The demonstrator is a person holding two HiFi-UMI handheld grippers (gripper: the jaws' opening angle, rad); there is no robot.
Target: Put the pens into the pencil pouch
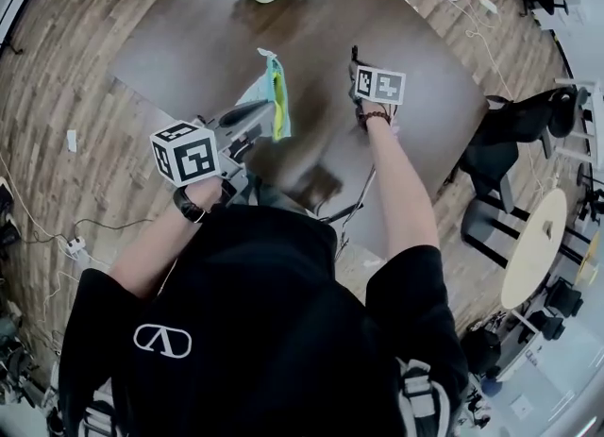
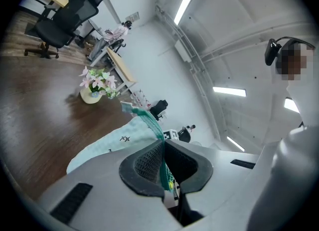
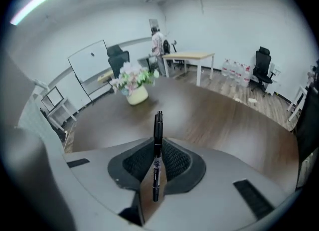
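two pinches: left tongs (image 2: 163, 167) on the pale-blue, green-mesh pouch (image 2: 112, 142), right tongs (image 3: 157, 167) on a slim black pen (image 3: 158, 125)

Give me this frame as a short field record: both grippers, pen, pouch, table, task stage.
left gripper: shut on the pencil pouch at its green mesh edge
right gripper: shut on a black pen, which sticks out ahead of the jaws
table: dark wood, with a flower vase on it
task stage: pen not yet in pouch
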